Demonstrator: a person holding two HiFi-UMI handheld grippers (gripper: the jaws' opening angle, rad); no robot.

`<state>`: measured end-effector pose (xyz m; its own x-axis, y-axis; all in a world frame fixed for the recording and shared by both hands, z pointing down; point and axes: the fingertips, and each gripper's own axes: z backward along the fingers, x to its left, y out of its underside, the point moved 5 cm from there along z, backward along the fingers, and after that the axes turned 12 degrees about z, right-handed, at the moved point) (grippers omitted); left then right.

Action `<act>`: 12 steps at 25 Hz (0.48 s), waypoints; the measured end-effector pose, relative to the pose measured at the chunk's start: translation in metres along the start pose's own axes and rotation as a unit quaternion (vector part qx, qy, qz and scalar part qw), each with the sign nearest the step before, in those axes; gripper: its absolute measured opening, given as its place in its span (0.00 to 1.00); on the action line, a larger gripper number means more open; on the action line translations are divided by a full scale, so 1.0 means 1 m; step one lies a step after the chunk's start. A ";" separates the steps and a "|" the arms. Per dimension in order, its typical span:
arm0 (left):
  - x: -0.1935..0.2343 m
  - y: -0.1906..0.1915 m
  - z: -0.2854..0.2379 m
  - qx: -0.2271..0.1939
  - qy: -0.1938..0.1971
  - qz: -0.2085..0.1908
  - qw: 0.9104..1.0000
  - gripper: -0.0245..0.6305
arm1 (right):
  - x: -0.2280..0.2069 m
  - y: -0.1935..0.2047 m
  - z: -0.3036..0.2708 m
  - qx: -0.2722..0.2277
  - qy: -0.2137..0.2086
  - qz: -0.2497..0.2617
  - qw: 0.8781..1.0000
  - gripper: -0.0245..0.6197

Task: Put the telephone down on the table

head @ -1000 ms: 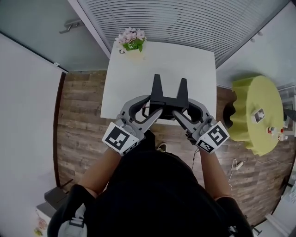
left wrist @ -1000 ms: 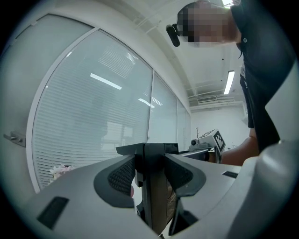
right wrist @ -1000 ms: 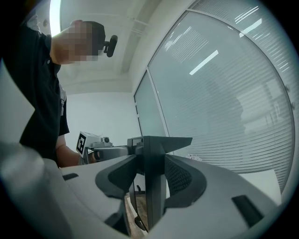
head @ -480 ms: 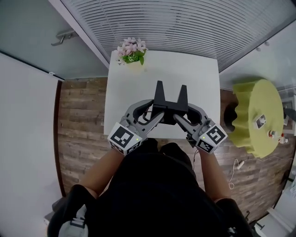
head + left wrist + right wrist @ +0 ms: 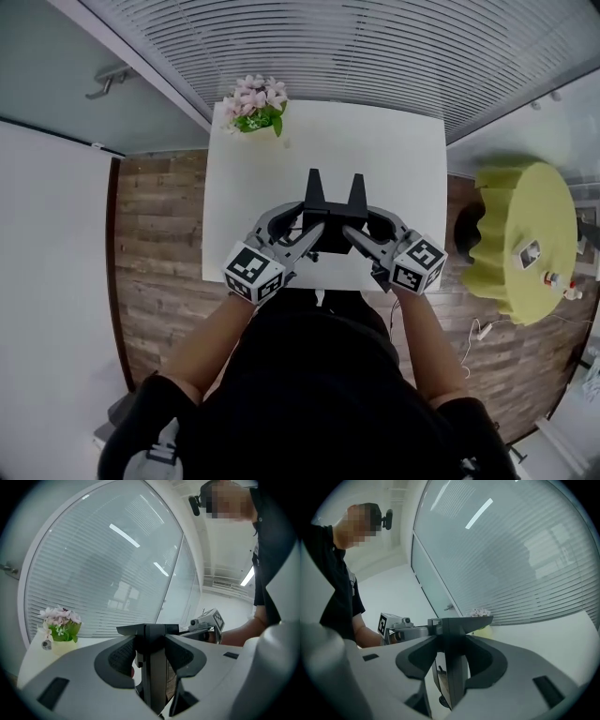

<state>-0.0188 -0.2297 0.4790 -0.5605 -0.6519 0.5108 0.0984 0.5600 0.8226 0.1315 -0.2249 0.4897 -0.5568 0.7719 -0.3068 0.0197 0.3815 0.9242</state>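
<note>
**Desk** (image 5: 394, 159): white, rectangular, standing against a glass wall with blinds (image 5: 375, 47). The near edge is running just in front of the person and the side edges are dropping to wooden floor (image 5: 155, 244). Most of the top is lying bare, with wide room to the left, right and far side of the centre.

**Flower pot** (image 5: 253, 103): sitting at the far left corner of the desk, well apart from the telephone.

**Yellow round table** (image 5: 520, 234): standing off the desk's right side, carrying a few small items too small to name.

**Telephone** (image 5: 333, 211): black, with two prongs pointing away from the person. It is sitting over the near middle of the desk, inside the near edge. Whether its base is touching the top cannot be told.

**Left gripper** (image 5: 312, 232): jaws standing wide and clamping the telephone's left side. In the left gripper view the dark pads (image 5: 119, 656) are pressing on the upright black body (image 5: 154, 667).

**Right gripper** (image 5: 353, 232): jaws standing wide and clamping the telephone's right side. In the right gripper view the black body (image 5: 454, 667) is filling the gap between the pads (image 5: 485, 660).
</note>
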 end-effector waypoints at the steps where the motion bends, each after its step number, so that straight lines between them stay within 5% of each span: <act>1: 0.004 0.002 -0.006 0.002 -0.002 0.006 1.000 0.34 | -0.006 0.003 -0.002 0.003 -0.001 -0.005 1.000 0.35; 12: 0.056 0.030 -0.053 0.036 -0.014 0.036 0.999 0.34 | -0.065 0.045 -0.027 0.033 -0.002 -0.052 0.998 0.35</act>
<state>-0.0035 -0.2771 0.5456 -0.5775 -0.5946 0.5594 0.0806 0.6404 0.7638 0.1461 -0.2712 0.5576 -0.5549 0.7282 -0.4022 0.0166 0.4931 0.8698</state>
